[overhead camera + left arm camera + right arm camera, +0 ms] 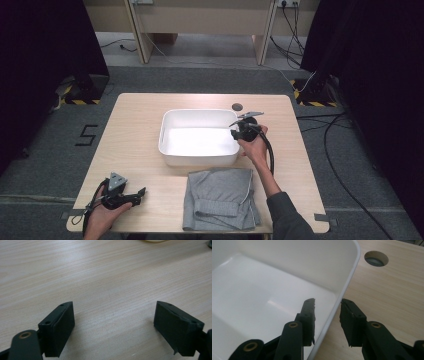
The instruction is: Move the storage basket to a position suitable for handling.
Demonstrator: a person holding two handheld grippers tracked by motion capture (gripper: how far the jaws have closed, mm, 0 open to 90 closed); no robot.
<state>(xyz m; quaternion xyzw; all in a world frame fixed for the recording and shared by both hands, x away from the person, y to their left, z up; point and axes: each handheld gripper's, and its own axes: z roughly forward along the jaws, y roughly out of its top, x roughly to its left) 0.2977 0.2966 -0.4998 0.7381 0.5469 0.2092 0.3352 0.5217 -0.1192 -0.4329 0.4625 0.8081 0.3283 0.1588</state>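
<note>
A white plastic tub (197, 111) stands at the middle of the wooden table. My right gripper (235, 133) is at its right wall. In the right gripper view the right gripper (327, 305) straddles the tub's rim (352, 270), one jaw inside the tub and one outside. The jaws stand close to the rim, with a thin white gap still showing beside the inner pad (310, 315). My left gripper (141, 192) rests near the table's front left, pointing right. The left gripper (113, 322) is wide open over bare wood, with nothing between its fingers.
A folded grey garment (220, 197) lies at the front edge, just before the tub. A round cable hole (237, 106) (376, 258) sits behind the tub's right corner. Cables run over the floor on the right.
</note>
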